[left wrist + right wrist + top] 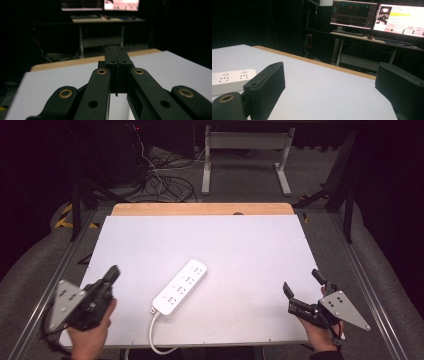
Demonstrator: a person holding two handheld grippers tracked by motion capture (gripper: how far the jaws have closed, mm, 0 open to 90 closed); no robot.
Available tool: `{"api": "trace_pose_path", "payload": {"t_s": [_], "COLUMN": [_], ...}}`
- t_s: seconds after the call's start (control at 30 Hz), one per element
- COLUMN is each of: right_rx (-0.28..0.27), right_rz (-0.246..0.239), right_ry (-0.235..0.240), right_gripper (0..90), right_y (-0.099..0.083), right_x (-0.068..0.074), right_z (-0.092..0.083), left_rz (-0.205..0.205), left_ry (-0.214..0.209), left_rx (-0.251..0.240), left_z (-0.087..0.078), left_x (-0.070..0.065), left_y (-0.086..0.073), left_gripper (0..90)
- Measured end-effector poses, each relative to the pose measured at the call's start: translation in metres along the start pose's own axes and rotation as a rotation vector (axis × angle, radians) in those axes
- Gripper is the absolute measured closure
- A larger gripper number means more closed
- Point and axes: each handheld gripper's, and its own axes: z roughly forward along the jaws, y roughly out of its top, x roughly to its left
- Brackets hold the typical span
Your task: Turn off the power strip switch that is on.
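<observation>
- High view: a white power strip lies slantwise near the middle of the white table top, its long body running from near-left to far-right, with rows of sockets and small round buttons on its upper face
- Its white cord leaves the near end, curls toward the table's near edge and drops over it
- The left gripper is held in a hand at the table's near-left corner, well apart from the strip, its jaws pressed together into one dark tip, a grey three-cornered plate on top
- The right gripper is held at the near-right edge, jaws spread wide with nothing between them; it also stands well apart from the strip
- Beyond the white top a wooden strip shows along the far edge
- Left gripper view: the two black jaws meet along a thin seam, closed on nothing, over bare white table
- Right gripper view: the jaws stand wide apart, bare table between them; the end of the power strip, two sockets and two buttons, shows beside the jaw at the left, possibly just behind it, though the overlap is hard to judge
- Lit monitors stand on a desk in the dark background
</observation>
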Motion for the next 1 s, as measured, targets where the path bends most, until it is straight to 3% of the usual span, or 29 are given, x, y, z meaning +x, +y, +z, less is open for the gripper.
{"api": "trace_pose_path", "payload": {"t_s": [0.1, 0.23, 0.57, 0.7, 0.77, 0.83, 0.9, 1.0], "right_rx": [-0.003, -0.005, -0.002, -0.005, -0.004, -0.001, 0.000, 0.000], "right_rz": [-0.003, -0.002, -0.006, -0.004, 0.000, -0.002, -0.004, -0.001], "right_ry": [0.002, 0.003, 0.008, 0.004, 0.003, 0.006, 0.008, 0.009], "right_gripper": [9.6, 9.6, 9.6, 9.6, 9.6, 9.6, 9.6, 9.6], "right_y": [0.001, 0.002, 0.001, 0.001, 0.001, 0.001, 0.001, 0.001], "right_x": [0.000, 0.002, 0.001, 0.000, 0.001, 0.001, 0.001, 0.002], "right_z": [0.000, 0.002, 0.004, 0.003, 0.003, 0.004, 0.004, 0.004], "left_rz": [-0.001, -0.023, -0.014, -0.028, -0.056, -0.072, -0.055, -0.023], "left_ry": [0.039, 0.069, 0.070, 0.057, 0.027, 0.005, 0.021, 0.012], "left_rx": [-0.007, -0.034, -0.028, -0.062, -0.067, -0.077, -0.094, -0.092], "left_z": [-0.017, -0.024, -0.019, -0.020, -0.018, -0.014, -0.011, -0.010], "left_x": [0.012, 0.020, 0.016, 0.020, 0.023, 0.024, 0.024, 0.024], "left_y": [-0.004, -0.002, -0.004, -0.007, -0.009, -0.011, -0.013, -0.013], "left_gripper": [89.7, 89.8, 89.8, 89.1, 60.3, 41.5, 28.2, 17.4]}}
